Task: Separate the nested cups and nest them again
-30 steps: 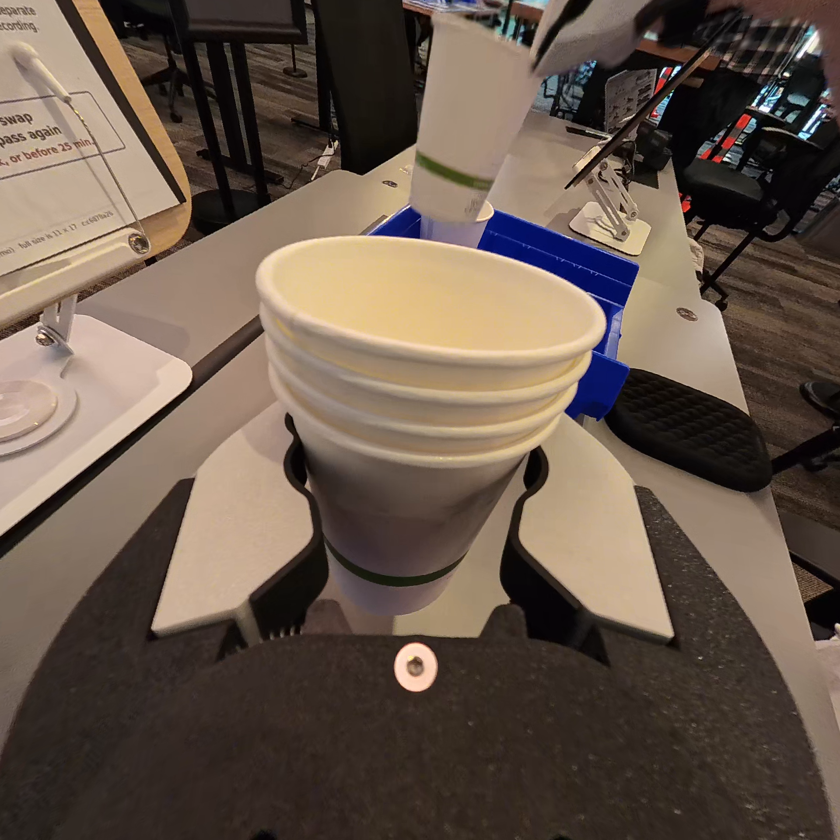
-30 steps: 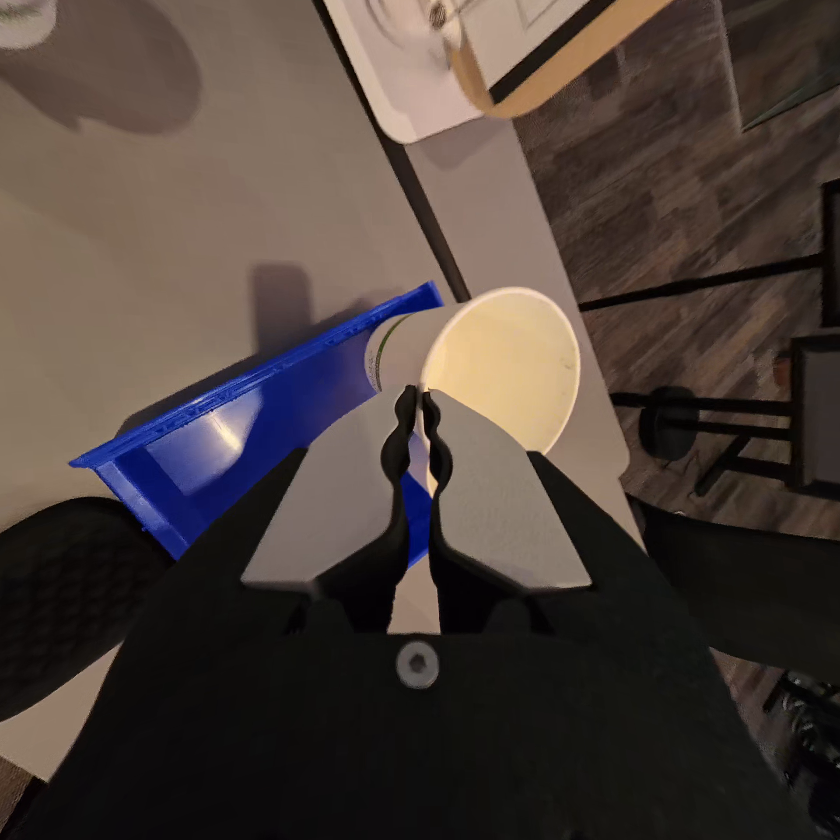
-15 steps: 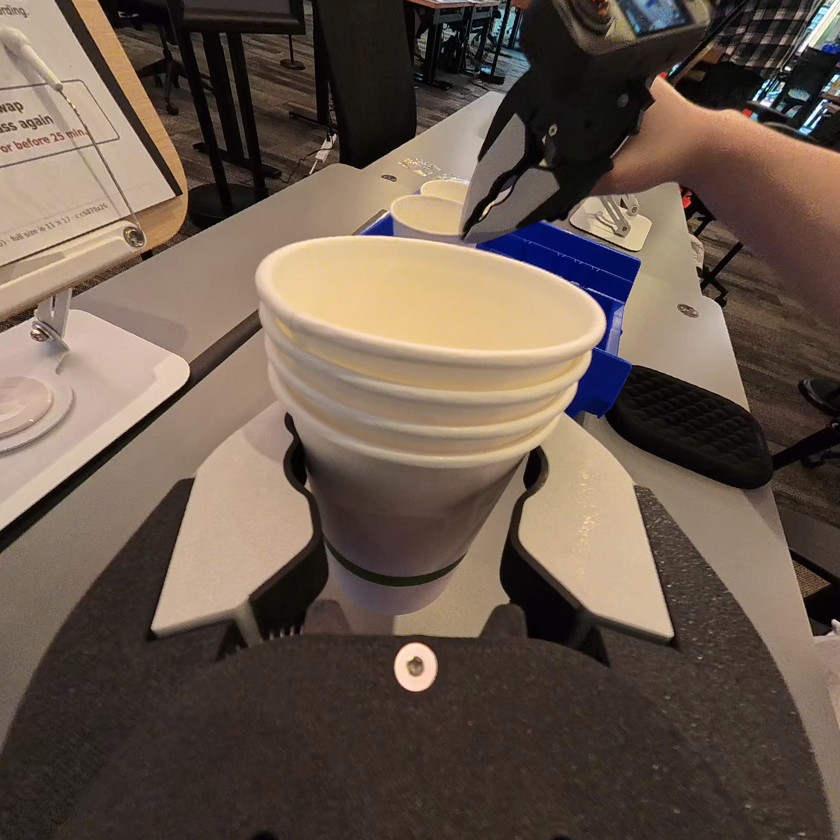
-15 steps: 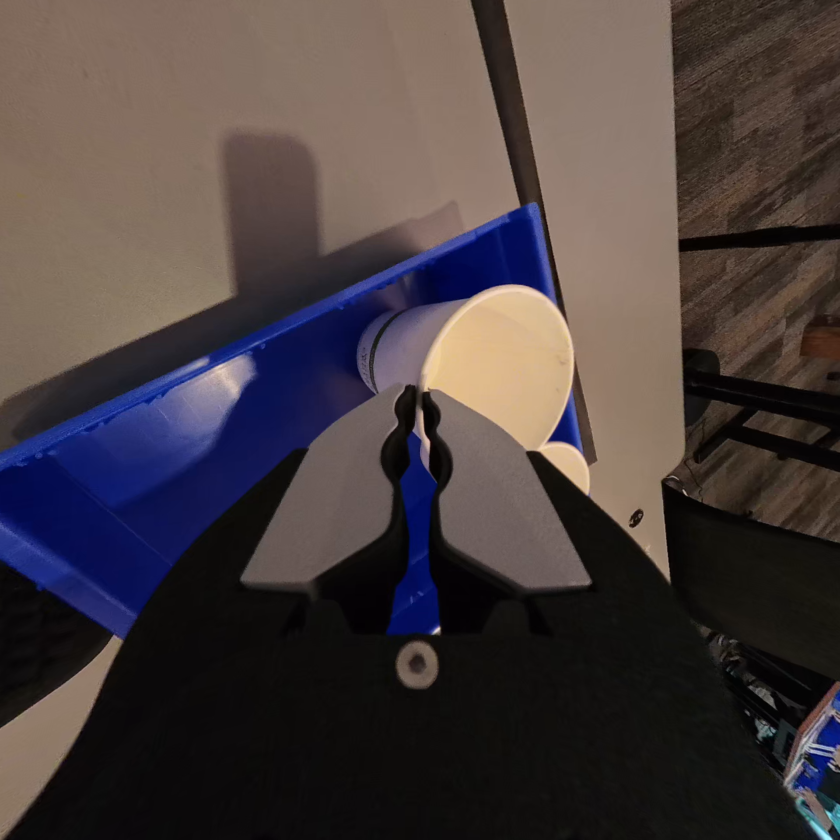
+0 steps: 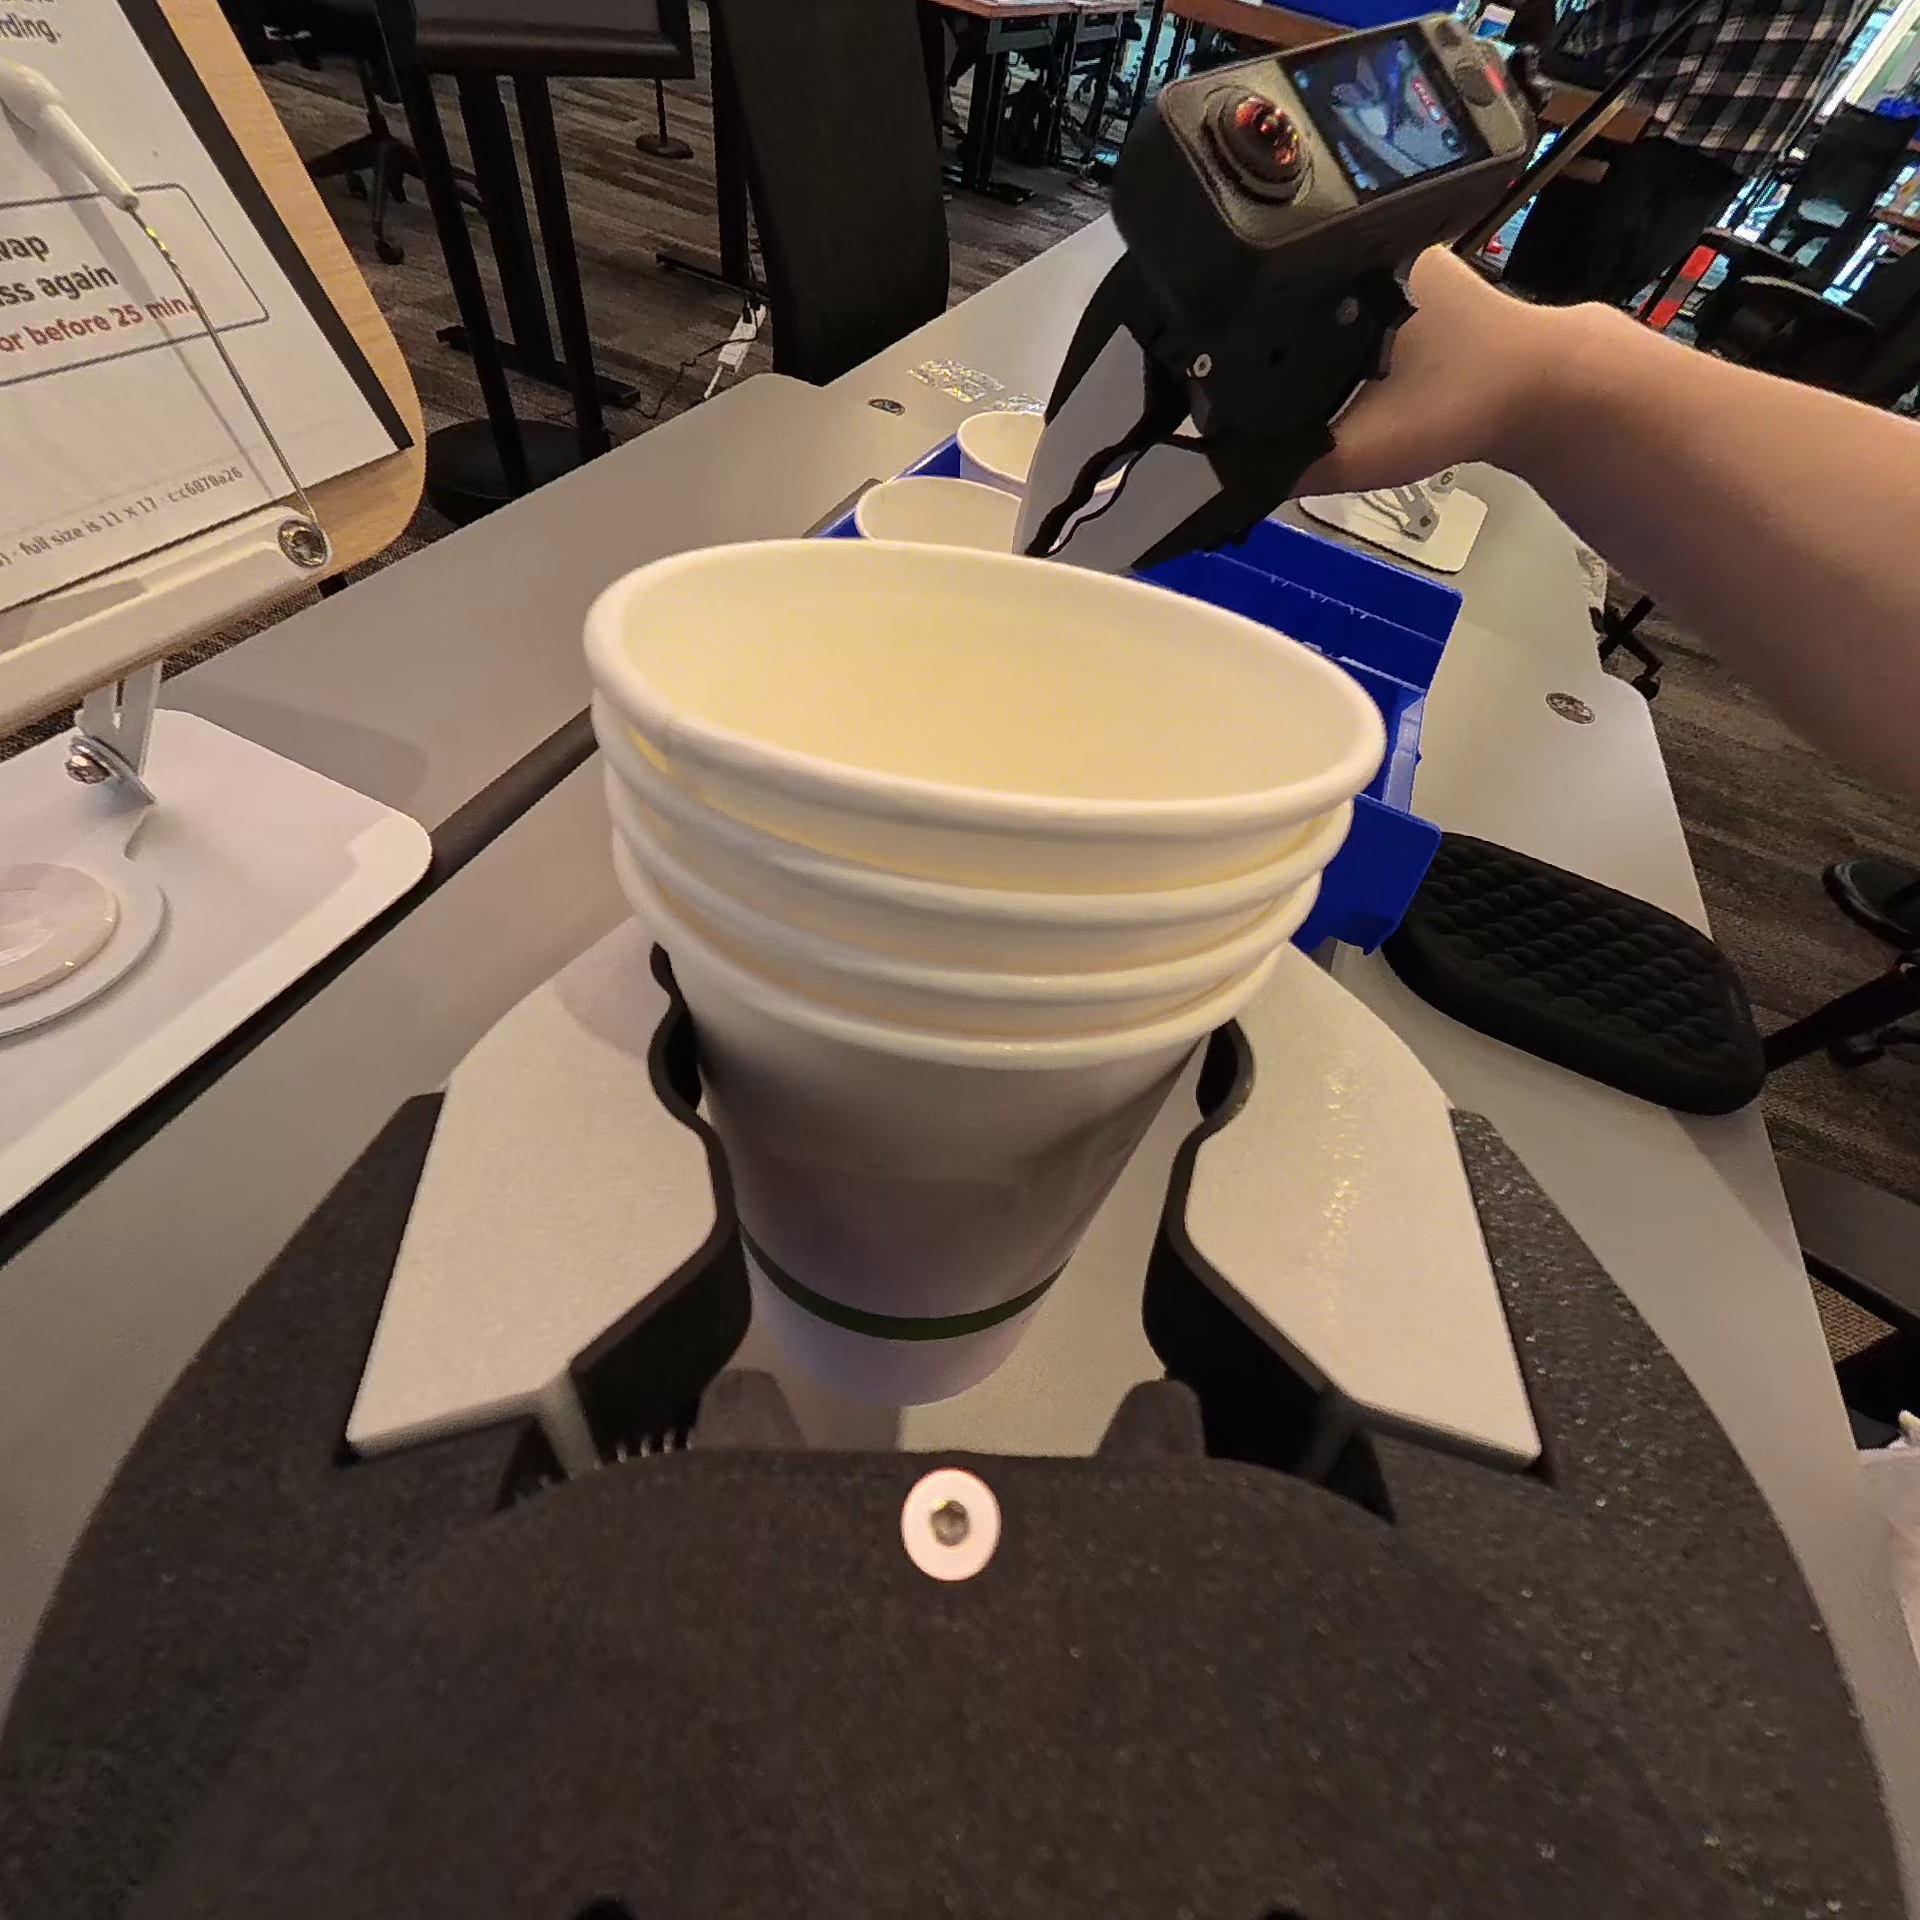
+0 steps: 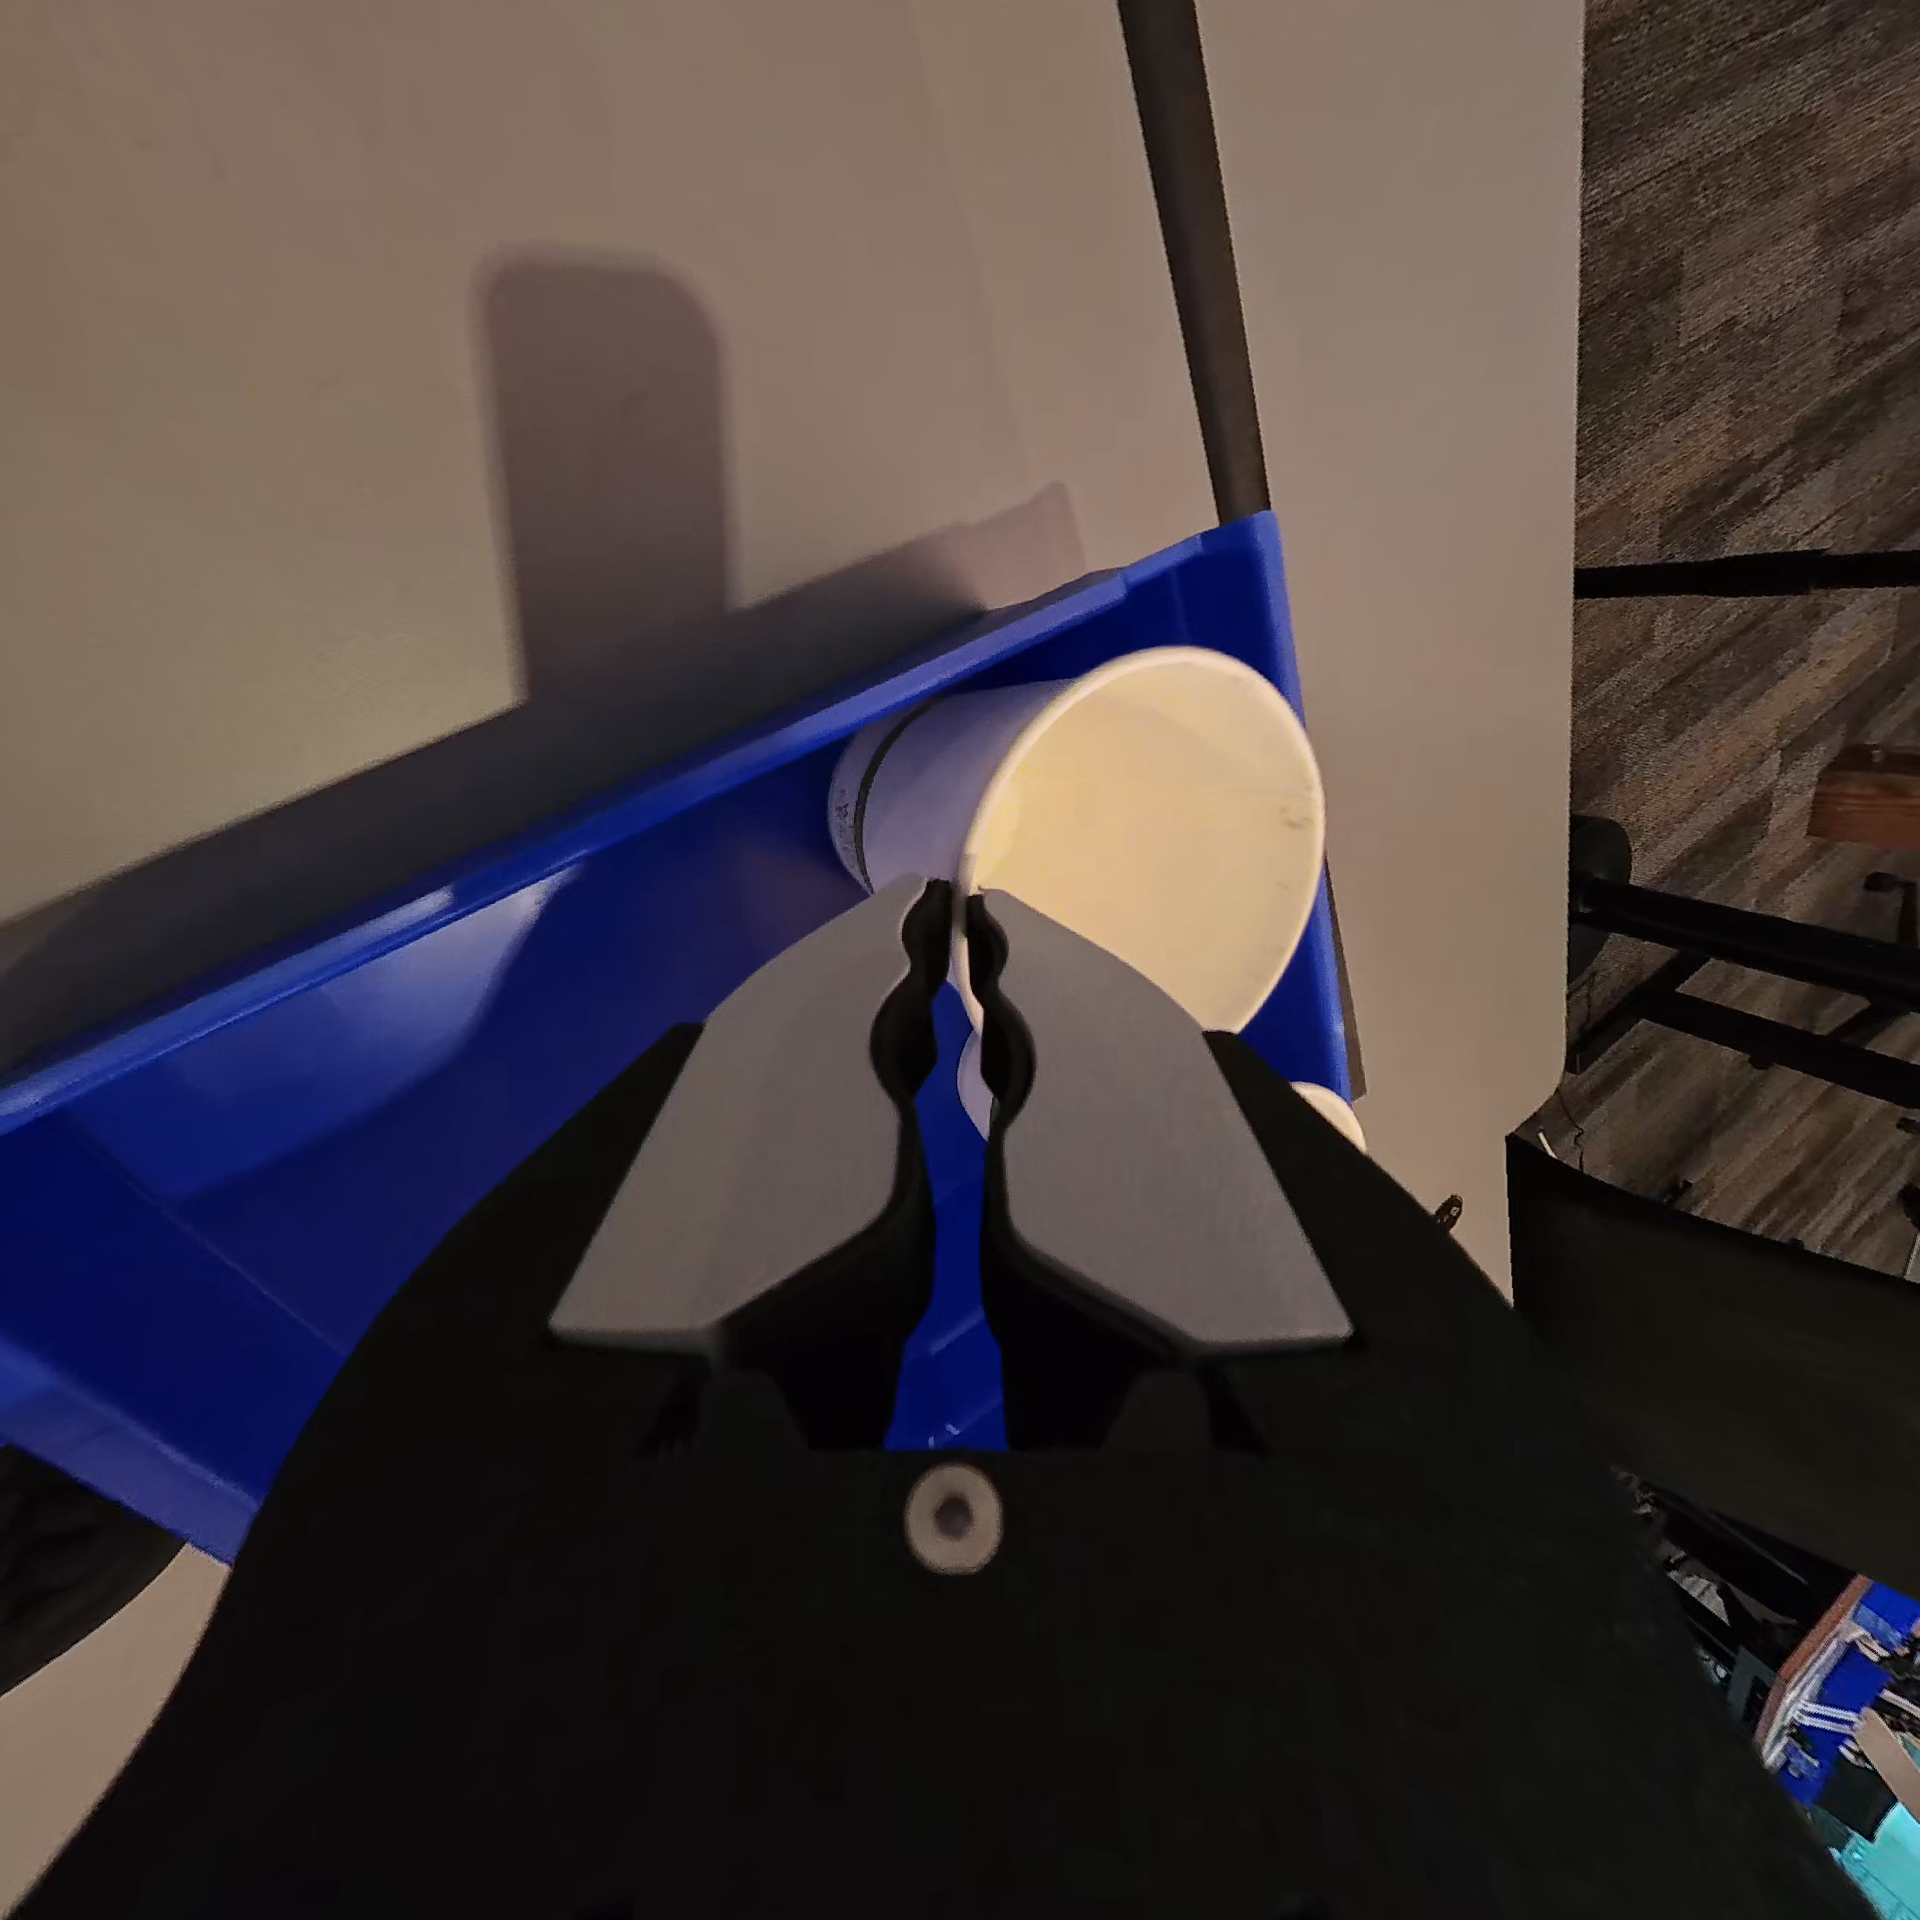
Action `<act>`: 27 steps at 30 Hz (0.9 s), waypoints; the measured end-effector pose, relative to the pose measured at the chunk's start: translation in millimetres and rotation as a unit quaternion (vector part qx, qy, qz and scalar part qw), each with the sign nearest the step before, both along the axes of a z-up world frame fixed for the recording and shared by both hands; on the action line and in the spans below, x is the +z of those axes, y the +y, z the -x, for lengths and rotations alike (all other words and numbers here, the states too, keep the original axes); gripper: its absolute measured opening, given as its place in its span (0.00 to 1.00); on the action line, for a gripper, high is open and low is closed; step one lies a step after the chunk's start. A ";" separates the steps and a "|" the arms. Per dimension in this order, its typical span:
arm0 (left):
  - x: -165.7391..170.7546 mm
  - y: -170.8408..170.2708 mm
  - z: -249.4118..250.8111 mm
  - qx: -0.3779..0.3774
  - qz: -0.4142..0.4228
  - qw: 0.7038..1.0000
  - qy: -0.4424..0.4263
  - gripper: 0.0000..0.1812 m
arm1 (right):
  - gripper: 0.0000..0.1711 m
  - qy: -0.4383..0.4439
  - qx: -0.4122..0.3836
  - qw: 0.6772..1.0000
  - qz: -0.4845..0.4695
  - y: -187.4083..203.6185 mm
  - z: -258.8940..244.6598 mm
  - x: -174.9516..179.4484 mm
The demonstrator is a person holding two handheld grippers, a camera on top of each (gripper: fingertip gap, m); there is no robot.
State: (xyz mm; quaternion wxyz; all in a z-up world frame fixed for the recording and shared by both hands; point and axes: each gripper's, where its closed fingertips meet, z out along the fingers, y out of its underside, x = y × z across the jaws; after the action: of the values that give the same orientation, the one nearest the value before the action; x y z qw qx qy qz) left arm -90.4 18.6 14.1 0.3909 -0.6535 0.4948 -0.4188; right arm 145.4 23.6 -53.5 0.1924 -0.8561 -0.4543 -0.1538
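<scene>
My left gripper (image 5: pixel 945 1039) is shut on a stack of several nested white paper cups (image 5: pixel 977 748) with a green band, held upright above the grey table (image 5: pixel 312 1091). My right gripper (image 6: pixel 951 894) is shut on the rim of a single white cup (image 6: pixel 1143 831), which stands in the far corner of the blue bin (image 6: pixel 520 935). In the left wrist view the right gripper (image 5: pixel 1070 545) hangs over the bin (image 5: pixel 1340 613), at this cup (image 5: pixel 935 509). A second loose cup (image 5: pixel 992 442) stands just behind it. Its rim also shows in the right wrist view (image 6: pixel 1330 1117).
A sign holder on a white base (image 5: pixel 187 914) stands at the left. A black wrist pad (image 5: pixel 1569 977) lies right of the bin. A person's forearm (image 5: pixel 1662 468) reaches in from the right. A white stand (image 5: pixel 1392 520) sits behind the bin. The table edge and floor lie beyond.
My right gripper has lowered its cup from a tilted hold above the bin down into the bin, beside the other loose cup. The left gripper and stack have not moved.
</scene>
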 end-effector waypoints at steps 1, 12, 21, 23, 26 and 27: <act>-0.1 -0.3 -0.1 0.000 0.000 1.000 0.000 0.53 | 0.02 -0.002 0.000 1.000 0.001 0.2 -0.4 -0.9; 0.6 -2.8 -0.5 -0.004 -0.002 1.000 0.003 0.53 | 0.07 -0.012 -0.003 1.000 -0.017 5.0 -2.7 0.9; -0.5 -3.7 -2.5 -0.007 0.000 1.000 0.004 0.53 | 0.11 0.104 0.075 0.984 -0.122 0.6 80.0 102.3; -3.7 -4.3 -3.9 -0.009 -0.001 1.000 0.010 0.53 | 0.08 0.158 0.153 0.970 -0.103 -18.2 137.2 127.2; -6.4 -6.2 -5.3 -0.011 -0.003 1.000 0.016 0.53 | 0.07 0.184 0.246 0.949 -0.065 -45.6 201.3 144.3; -6.7 -6.8 -5.6 -0.012 -0.004 1.000 0.017 0.53 | 0.07 0.186 0.267 0.944 -0.051 -52.3 215.9 145.0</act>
State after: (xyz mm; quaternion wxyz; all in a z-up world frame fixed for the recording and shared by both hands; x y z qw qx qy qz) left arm -84.8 11.8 7.4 0.3801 -0.6531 0.5109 -0.4098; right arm -70.5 -28.7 91.5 0.3505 -0.7061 -0.6138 0.0424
